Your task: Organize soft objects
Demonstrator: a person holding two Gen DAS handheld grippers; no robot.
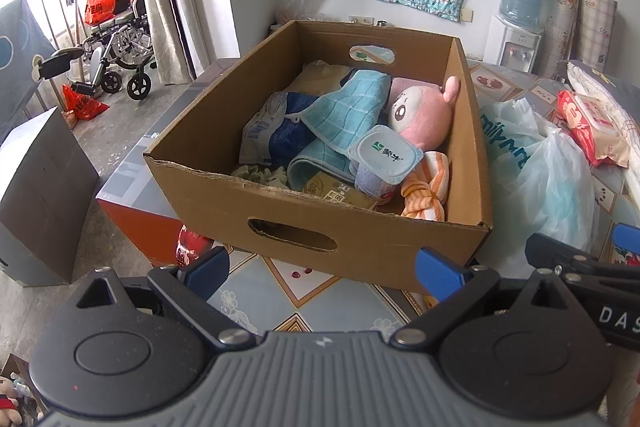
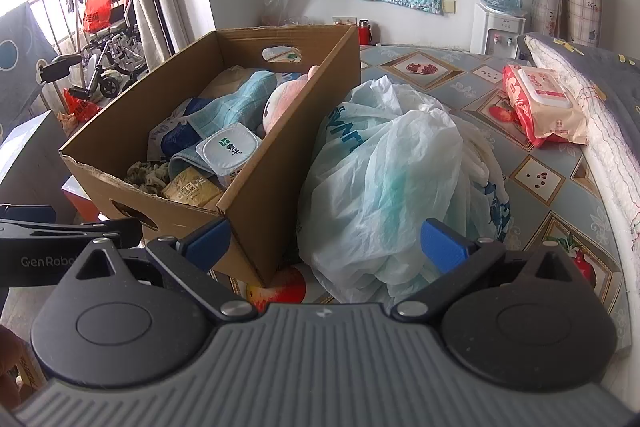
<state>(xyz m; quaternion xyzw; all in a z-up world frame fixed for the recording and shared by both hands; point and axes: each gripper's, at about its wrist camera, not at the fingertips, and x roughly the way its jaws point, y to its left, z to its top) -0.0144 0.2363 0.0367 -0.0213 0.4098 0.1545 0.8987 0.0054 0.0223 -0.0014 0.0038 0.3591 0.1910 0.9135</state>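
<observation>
pink plush toy (image 1: 424, 115) – slumped, in cardboard box (image 1: 320, 227)

From my left wrist view, the cardboard box (image 1: 320, 227) hides the lower part of the pink plush toy (image 1: 424, 111) behind the white pouch (image 1: 386, 155), and the brown packet (image 1: 336, 193) shows only its top edge over the near wall. From the right wrist view, the box wall covers most of that toy, leaving a bit of its face. I cannot tell what fills the pale plastic bag (image 2: 384, 183); its printed letters are folded and partly unreadable. The red fruit (image 2: 280, 287) is half hidden under the box corner. My other tool (image 1: 580, 267) is cut off at the picture's edge.
</observation>
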